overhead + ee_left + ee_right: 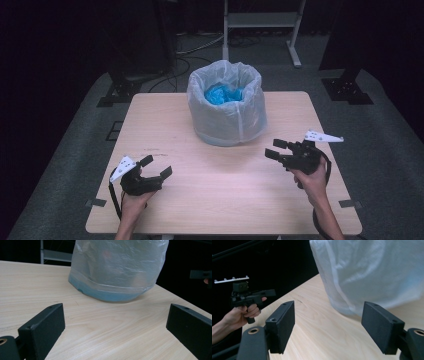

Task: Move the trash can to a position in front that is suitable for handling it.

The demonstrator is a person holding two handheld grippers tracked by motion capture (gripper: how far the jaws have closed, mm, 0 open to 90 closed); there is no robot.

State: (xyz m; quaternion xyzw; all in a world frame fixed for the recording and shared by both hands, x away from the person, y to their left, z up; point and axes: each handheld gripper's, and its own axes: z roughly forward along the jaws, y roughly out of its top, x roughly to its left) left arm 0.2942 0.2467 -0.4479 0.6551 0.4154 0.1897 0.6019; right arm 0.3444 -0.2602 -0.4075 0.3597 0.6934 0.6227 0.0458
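The surface (210, 195) is a pale wooden top with rounded corners, standing on grey carpet (385, 150). A bin (227, 102) lined with a whitish plastic bag sits directly on it, toward the far edge and about midway across. Dark tape tabs (95, 202) mark the near corners.

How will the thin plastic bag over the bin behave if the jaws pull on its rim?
The plastic bag looks thin and crinkled, so it will probably fold and stretch, not stay stiff. It hangs loosely over the bin, so it may slip off. It seems very light.
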